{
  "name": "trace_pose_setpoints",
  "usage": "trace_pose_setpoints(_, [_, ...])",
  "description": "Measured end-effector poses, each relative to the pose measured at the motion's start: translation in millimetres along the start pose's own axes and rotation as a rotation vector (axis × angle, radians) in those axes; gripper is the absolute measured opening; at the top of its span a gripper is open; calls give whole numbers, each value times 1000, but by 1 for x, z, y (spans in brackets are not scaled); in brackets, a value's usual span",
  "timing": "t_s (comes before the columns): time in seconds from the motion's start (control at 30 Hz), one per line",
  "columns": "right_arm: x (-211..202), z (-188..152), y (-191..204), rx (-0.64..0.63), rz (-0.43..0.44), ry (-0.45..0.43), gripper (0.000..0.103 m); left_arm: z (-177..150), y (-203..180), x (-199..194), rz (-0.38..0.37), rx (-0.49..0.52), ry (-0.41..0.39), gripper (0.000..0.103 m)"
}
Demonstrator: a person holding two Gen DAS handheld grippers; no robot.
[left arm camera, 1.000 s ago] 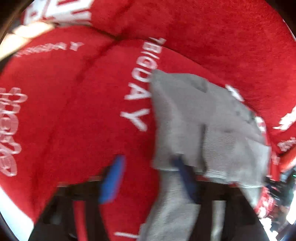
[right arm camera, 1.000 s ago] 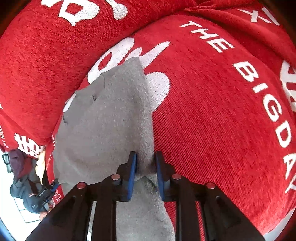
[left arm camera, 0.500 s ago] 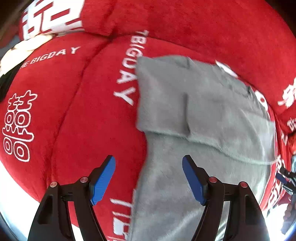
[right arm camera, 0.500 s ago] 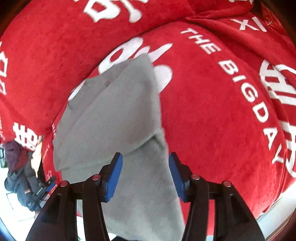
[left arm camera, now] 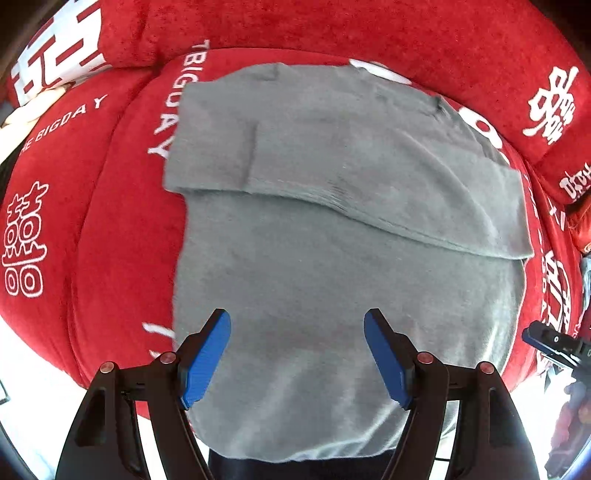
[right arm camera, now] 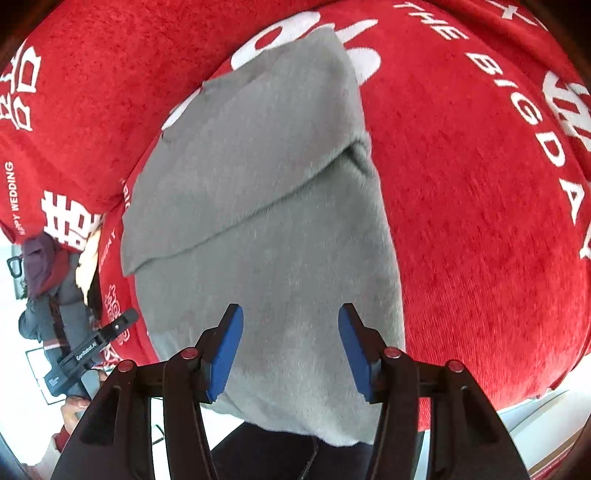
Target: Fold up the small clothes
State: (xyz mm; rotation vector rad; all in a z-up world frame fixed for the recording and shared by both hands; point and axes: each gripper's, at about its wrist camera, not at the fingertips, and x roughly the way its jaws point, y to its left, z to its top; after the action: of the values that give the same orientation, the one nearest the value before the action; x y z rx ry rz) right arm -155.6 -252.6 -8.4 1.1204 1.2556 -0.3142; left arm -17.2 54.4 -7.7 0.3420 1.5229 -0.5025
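Observation:
A grey knitted garment [left arm camera: 332, 266] lies on the red sofa seat [left arm camera: 110, 221], its far half doubled back over the near half with a straight fold edge across it. My left gripper [left arm camera: 297, 354] hovers open above the near part of the cloth, blue pads [left arm camera: 207, 354] wide apart with nothing between them. In the right wrist view the same garment [right arm camera: 258, 221] runs away from me, and its near end hangs over the seat's front edge. My right gripper [right arm camera: 291, 347] is open over that near end, holding nothing. Each gripper shows at the other view's edge.
The red cover [right arm camera: 480, 221] carries white lettering and symbols. A red backrest cushion [left arm camera: 332, 29] rises behind the garment. White floor shows past the seat's front edge. A dark bundle or figure [right arm camera: 40, 266] sits at the left edge of the right wrist view.
The right jaws let go of the grey cloth and opened. Both grippers drew back toward the seat's front edge and rose, leaving the folded flap lying flat.

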Motion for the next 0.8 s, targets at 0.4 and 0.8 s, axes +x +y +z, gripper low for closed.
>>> trace_pose_setpoints(0.4, [-4,0,-2,-118,26,81,71,-34,-35,-6,72,-62,-37,103])
trace_pose_setpoints(0.8, [-4,-36,8,-202,43,41,82,-88,-25,9,59,-33,1,103])
